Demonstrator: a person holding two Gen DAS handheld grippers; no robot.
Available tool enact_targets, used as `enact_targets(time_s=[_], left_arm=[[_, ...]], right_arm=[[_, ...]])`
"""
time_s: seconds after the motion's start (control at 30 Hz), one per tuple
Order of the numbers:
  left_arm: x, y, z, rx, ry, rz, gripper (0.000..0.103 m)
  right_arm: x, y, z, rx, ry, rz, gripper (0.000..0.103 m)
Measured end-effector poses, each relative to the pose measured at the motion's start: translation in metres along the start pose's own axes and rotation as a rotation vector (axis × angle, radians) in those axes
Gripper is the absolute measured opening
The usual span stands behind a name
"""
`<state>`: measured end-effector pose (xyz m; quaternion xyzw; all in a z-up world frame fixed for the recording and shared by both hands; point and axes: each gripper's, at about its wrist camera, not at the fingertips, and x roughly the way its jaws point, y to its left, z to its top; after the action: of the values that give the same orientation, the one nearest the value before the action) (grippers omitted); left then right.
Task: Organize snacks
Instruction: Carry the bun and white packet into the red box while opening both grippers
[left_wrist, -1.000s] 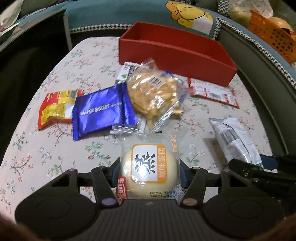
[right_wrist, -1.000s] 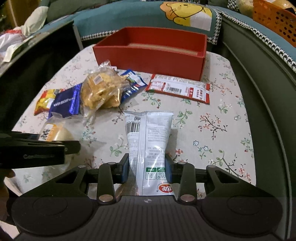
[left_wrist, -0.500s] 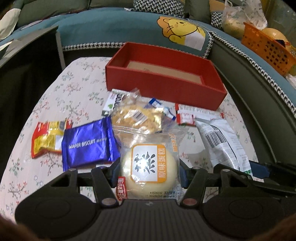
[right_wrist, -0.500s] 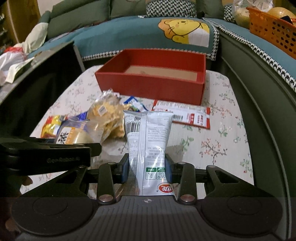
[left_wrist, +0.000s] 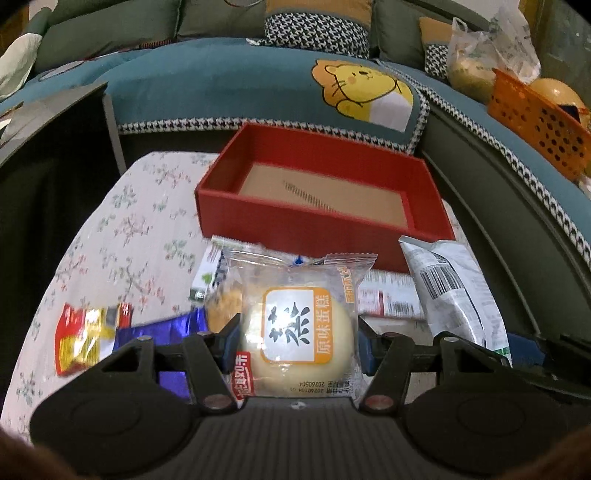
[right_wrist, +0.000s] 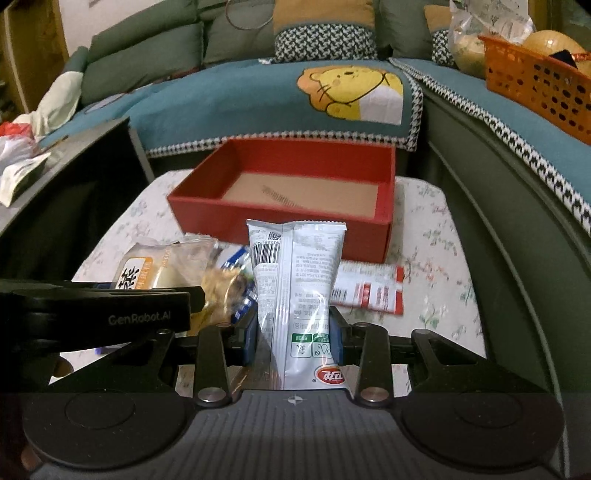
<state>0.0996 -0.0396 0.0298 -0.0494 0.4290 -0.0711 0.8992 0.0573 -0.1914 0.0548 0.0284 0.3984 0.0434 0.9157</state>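
Apparently floral tablecloth (left_wrist: 122, 236), teal sofa (right_wrist: 229, 96)

Two handheld grippers are raised side by side, both pointing toward the red box (left_wrist: 325, 206). The left gripper (left_wrist: 298, 343) has its jaws closed against the sides of a clear-wrapped steamed cake (left_wrist: 297, 332), held short of the box. The right gripper (right_wrist: 293, 332), just beside it, has its jaws closed on a silver-white snack packet (right_wrist: 295, 288), standing upright before the box's near wall.
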Motion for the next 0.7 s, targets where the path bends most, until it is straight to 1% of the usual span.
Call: enact_targets(time_s=[0.2, 0.4, 0.6, 0.7], left_arm=[[0.016, -0.005, 0.032, -0.003, -0.037, 0.017, 0.087], [0.04, -0.006, 0.064, -0.021, -0.06, 0.026, 0.086], [0.069, -0.006, 0.102, -0.032, -0.089, 0.038, 0.086], [0.09, -0.007, 0.119, -0.03, -0.099, 0.049, 0.086]], right_arm=[[0.016, -0.007, 0.027, -0.003, -0.023, -0.009, 0.045], [0.039, -0.012, 0.057, -0.001, -0.036, -0.017, 0.045], [0.068, -0.018, 0.091, 0.004, -0.051, -0.016, 0.045], [0.086, -0.021, 0.107, 0.0, -0.057, -0.018, 0.044]])
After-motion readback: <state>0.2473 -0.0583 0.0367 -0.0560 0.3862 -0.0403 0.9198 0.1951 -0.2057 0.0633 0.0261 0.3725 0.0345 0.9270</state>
